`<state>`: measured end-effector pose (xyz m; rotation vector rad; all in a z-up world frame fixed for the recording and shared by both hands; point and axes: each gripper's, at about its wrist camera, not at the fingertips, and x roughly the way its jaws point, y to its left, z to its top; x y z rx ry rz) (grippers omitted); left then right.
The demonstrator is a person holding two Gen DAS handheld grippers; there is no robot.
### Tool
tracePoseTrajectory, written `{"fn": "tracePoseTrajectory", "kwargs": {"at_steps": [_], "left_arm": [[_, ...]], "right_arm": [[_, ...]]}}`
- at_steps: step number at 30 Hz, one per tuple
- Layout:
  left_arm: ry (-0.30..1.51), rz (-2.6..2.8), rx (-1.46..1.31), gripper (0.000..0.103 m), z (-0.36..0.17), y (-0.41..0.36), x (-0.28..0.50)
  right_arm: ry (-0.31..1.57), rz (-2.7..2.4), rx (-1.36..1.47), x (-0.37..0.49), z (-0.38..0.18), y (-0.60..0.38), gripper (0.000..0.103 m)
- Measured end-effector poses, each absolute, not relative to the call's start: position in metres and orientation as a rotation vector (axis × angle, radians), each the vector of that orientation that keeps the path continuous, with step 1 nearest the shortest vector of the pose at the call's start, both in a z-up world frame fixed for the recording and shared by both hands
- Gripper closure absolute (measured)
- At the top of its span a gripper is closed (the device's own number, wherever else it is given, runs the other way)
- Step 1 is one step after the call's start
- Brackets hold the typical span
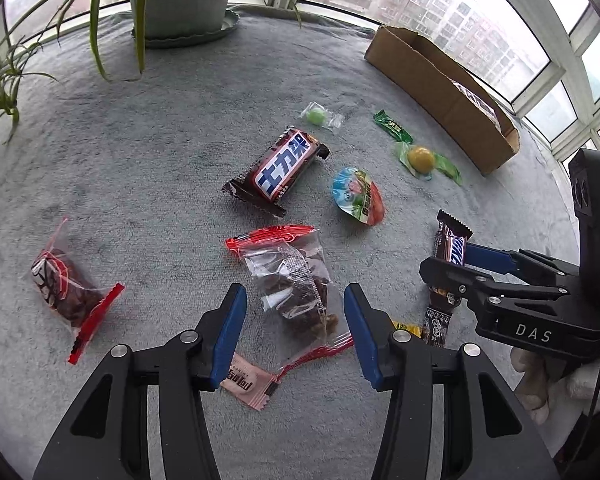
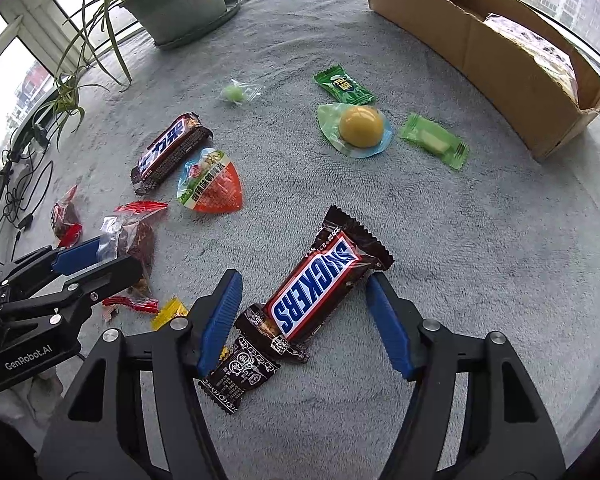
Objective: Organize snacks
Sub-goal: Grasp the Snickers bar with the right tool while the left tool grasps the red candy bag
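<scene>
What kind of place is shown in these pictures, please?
Probably an enclosed apartment balcony or bay window: curved glass windows facing residential towers, a green plastic plant pot, and a grey fleece cover strewn with snacks.

Right claw (image 2: 300, 316): spread wide around the brown English-lettered Snickers bar (image 2: 316, 292)
Brown cardboard box (image 2: 472, 40): 1 o'clock
Green plastic plant pot (image 2: 180, 0): 11 o'clock
Left claw (image 2: 100, 256): 9 o'clock, at a clear red-edged snack bag (image 2: 134, 240)

Two close wrist fisheyes angled down over one shared snack-strewn grey cloth (image 1: 148, 168), each catching the other.
</scene>
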<state>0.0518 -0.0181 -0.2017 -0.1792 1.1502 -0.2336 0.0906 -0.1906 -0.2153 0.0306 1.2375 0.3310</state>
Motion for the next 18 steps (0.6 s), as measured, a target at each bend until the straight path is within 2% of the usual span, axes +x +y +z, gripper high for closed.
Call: {"fn": "tracePoseTrajectory", "kwargs": {"at_steps": [5, 9, 12, 18], "left_arm": [[1.155, -0.242, -0.189, 0.053, -0.205, -0.0204, 0.0527], [1.15, -0.249, -0.191, 0.055, -0.2073, -0.0225, 0.0552], [1.141, -0.248, -0.201, 0.065, -0.2082, -0.0204, 0.0566], [1.126, -0.243, -0.189, 0.071, -0.2086, -0.0202, 0.0561]], "right_arm": [[1.239, 0.324, 0.045, 0.0916, -0.2154, -0.1912, 0.036], [1.233, 0.302, 0.022, 0.0948, -0.2149, -0.1891, 0.047], [1.226, 0.287, -0.013, 0.0973, -0.2143, -0.187, 0.061], [1.229, 0.316, -0.021, 0.1006, -0.2136, -0.1901, 0.068]]}}
